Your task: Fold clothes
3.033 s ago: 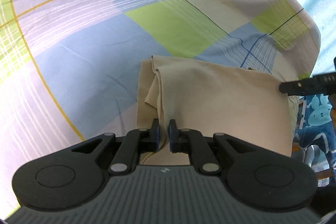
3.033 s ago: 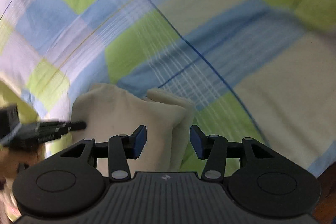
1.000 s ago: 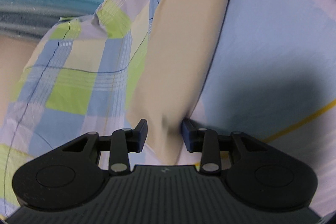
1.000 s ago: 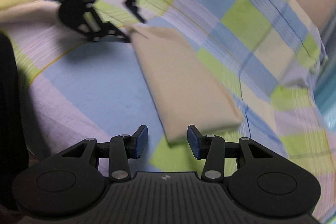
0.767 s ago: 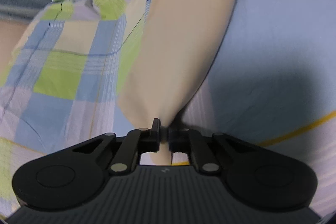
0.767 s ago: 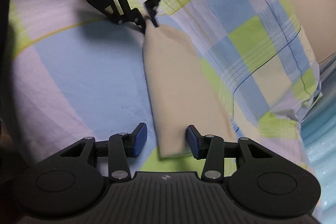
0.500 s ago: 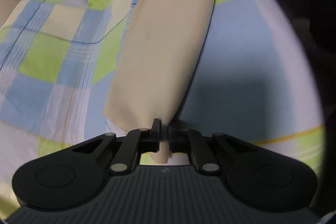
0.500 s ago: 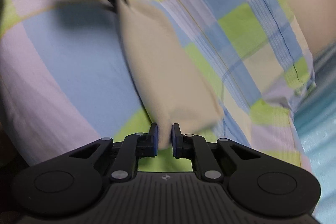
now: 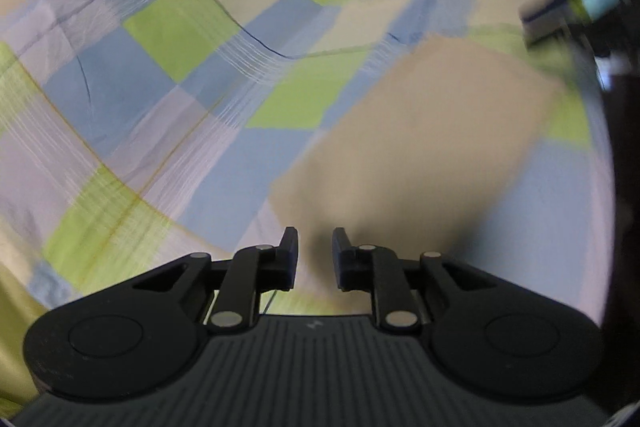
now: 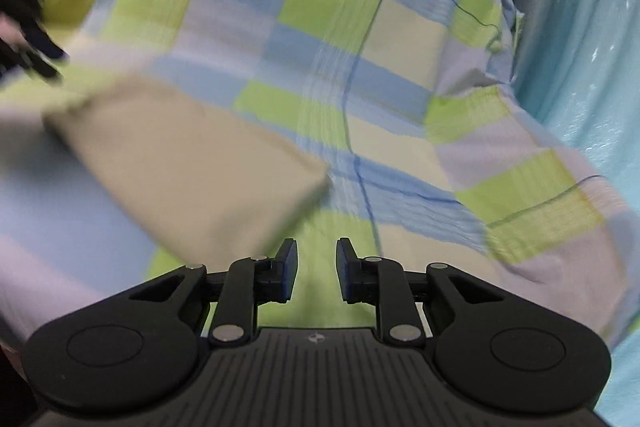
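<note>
Checked bedsheet (image 9: 168, 39) in blue, green and lilac fills both views, and on it lies the beige cloth (image 9: 432, 131), folded into a long flat strip. From my left gripper (image 9: 313, 255) the cloth runs ahead and off to the right, its near end just past the fingertips, its far end up toward the other tool at the top right edge. From my right gripper (image 10: 316, 267) the same cloth (image 10: 176, 163) lies ahead and to the left, its near corner just beside the left finger, its far end toward the other tool at the left edge.

So the long axis spans between my two hands, one end near each; neither hand is clearly nearer.

Both pairs of jaws are opening with a narrow gap, and nothing sits between them: the cloth is released on the sheet. Blur hides the fold edges. I judge the next fold would bring one short end over the other.
</note>
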Motion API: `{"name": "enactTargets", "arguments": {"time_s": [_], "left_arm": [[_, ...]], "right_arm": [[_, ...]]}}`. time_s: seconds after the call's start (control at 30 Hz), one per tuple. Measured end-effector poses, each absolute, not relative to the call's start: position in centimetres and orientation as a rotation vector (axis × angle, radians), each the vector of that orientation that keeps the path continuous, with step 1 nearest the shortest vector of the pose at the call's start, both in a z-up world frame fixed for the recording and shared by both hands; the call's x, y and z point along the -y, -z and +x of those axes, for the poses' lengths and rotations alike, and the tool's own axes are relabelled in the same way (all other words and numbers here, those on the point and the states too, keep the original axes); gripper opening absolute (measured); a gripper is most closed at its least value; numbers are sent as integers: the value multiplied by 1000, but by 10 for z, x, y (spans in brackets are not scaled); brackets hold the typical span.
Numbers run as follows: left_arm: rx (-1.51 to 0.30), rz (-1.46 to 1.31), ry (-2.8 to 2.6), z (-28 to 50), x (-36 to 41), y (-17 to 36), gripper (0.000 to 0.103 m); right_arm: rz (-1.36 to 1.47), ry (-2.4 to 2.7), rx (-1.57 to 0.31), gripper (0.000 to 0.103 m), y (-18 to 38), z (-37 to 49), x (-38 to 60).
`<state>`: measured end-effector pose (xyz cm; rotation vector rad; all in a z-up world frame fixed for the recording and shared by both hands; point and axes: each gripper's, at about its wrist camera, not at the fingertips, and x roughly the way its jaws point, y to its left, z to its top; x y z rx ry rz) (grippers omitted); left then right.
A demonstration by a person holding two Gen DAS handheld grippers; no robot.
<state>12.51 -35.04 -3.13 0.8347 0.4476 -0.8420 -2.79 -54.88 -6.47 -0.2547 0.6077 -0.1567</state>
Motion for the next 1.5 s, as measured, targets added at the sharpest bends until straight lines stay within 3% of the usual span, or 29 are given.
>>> {"name": "enactTargets", "arguments": {"time_s": [0.2,0.37,0.57,0.7,0.77,0.83,0.9,1.0,1.07,1.1,1.17,1.27,1.4,1.5], "left_arm": [[-596,547,819,196,391,63,16],[-626,332,655,216,357,76,27],[-575,363,621,212,370,63,23],[-651,248,616,233,363,71,25],[-679,166,636,240,355,74,22],[-693,118,654,242,351,73,8],[-694,98,656,242,349,72,0],[-675,129,654,235,348,70,0],[-668,149,648,231,347,70,0],[-663,165,644,229,347,71,0],[-669,184,637,232,350,73,0],[-667,218,612,235,355,72,0],[-640,254,522,234,350,68,0],[-611,130,558,234,341,55,0]], "right_arm": [[-201,66,-611,23,70,24,551],[-163,50,-640,24,85,65,564],[58,119,-653,24,82,65,591],[185,133,-636,33,83,61,608],[240,144,-643,33,85,60,620],[316,150,-629,34,87,58,632],[387,145,-609,34,87,56,643],[425,124,-615,34,89,61,650],[449,114,-639,22,93,66,653],[472,106,-645,10,95,68,656],[479,111,-650,6,96,70,660],[470,126,-662,5,98,75,663],[438,175,-655,18,95,75,664],[430,183,-587,19,86,69,662]]}}
